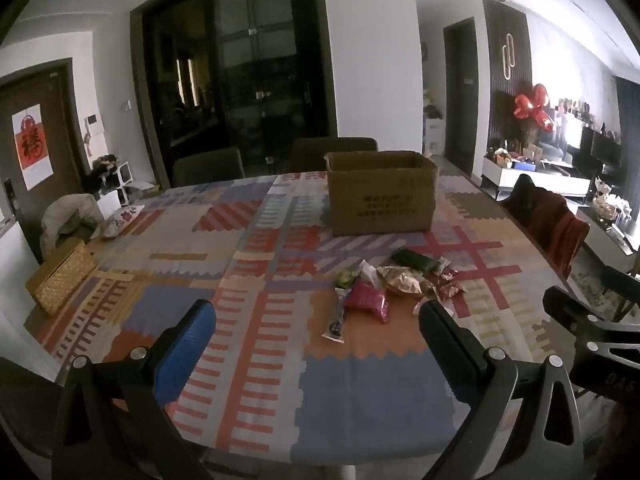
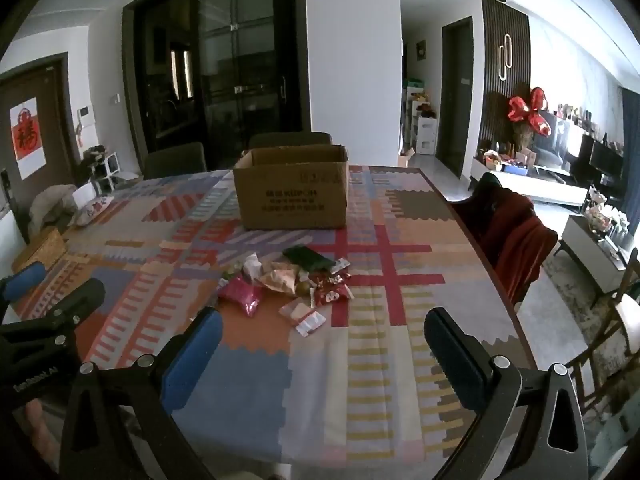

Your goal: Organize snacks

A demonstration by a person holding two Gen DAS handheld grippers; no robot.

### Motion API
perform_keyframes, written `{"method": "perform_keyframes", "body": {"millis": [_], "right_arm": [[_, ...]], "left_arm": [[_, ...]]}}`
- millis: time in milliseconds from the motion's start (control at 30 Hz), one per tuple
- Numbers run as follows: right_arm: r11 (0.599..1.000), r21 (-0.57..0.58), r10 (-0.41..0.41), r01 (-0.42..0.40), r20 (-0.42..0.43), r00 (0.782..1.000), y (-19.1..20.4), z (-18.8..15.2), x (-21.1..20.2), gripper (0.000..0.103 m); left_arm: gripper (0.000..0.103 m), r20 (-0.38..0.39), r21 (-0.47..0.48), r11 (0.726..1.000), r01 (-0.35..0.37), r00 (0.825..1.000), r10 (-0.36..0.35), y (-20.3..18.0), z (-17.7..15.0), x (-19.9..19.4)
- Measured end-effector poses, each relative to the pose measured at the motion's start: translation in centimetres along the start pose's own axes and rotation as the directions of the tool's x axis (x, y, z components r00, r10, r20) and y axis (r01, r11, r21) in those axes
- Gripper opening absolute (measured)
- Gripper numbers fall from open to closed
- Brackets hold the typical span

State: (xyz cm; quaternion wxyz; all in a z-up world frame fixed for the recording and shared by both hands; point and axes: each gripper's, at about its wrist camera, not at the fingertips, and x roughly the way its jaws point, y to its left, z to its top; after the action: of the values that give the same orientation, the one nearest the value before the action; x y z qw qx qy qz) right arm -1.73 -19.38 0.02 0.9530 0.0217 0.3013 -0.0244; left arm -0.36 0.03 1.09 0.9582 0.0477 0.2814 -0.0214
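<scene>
Snacks sit in a loose cluster on the patterned tablecloth (image 1: pixel 256 360), roughly mid-table and nearer the right edge than the left. In your left wrist view you see a pink packet (image 1: pixel 366 300), a long dark stick packet (image 1: pixel 337 320) just beside it toward the near edge, a crinkled gold-brown wrapper (image 1: pixel 404 280), a dark green packet (image 1: pixel 416 260) on the far side of the pile, and a small red wrapper (image 1: pixel 450 288) on its right. Your right wrist view adds a pale flat packet (image 2: pixel 306 318) lying alone on the near side of the cluster, apart from the red wrapper but close to it.

The open cardboard box (image 1: pixel 382 196) stands upright beyond the pile, toward the far edge of the table, flaps up, well apart from the snacks. What lies inside it cannot be told from either view.

A woven straw box (image 1: pixel 60 276) rests at the left edge of the table.

Your left gripper (image 1: pixel 318 312) hovers above the near edge with its jaws spread wide, holding nothing; the cluster lies ahead of it. Your right gripper (image 2: pixel 322 322) is likewise released and empty, jaws apart over the near right part of the table, the snacks ahead and slightly to its left. Each gripper shows at the edge of the other's view.
</scene>
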Motion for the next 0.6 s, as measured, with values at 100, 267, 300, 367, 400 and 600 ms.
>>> {"method": "perform_keyframes", "body": {"millis": [100, 267, 300, 367, 400, 600], "right_arm": [[1.000, -0.001, 0.001, -0.001, 0.001, 1.000, 0.02, 0.02, 0.00, 0.102], [1.000, -0.001, -0.002, 0.002, 0.003, 1.000, 0.00, 0.04, 0.00, 0.102], [1.000, -0.001, 0.000, 0.000, 0.003, 1.000, -0.01, 0.05, 0.02, 0.102], [1.000, -0.002, 0.000, 0.000, 0.002, 1.000, -0.07, 0.04, 0.02, 0.102], [1.000, -0.001, 0.000, 0.000, 0.002, 1.000, -0.10, 0.05, 0.00, 0.102], [1.000, -0.002, 0.000, 0.000, 0.006, 1.000, -0.20, -0.05, 0.03, 0.102]], "left_arm": [[0.103, 0.000, -0.001, 1.000, 0.005, 1.000, -0.005, 0.16, -0.14, 0.19], [0.103, -0.001, 0.000, 1.000, 0.007, 1.000, -0.007, 0.14, -0.08, 0.17], [0.103, 0.000, 0.000, 1.000, 0.007, 1.000, -0.007, 0.16, -0.22, 0.21], [0.103, 0.000, -0.001, 1.000, 0.008, 1.000, -0.008, 0.16, -0.20, 0.22], [0.103, -0.001, -0.001, 1.000, 0.005, 1.000, -0.005, 0.11, -0.22, 0.20], [0.103, -0.001, 0.000, 1.000, 0.007, 1.000, -0.007, 0.09, -0.23, 0.23]]}}
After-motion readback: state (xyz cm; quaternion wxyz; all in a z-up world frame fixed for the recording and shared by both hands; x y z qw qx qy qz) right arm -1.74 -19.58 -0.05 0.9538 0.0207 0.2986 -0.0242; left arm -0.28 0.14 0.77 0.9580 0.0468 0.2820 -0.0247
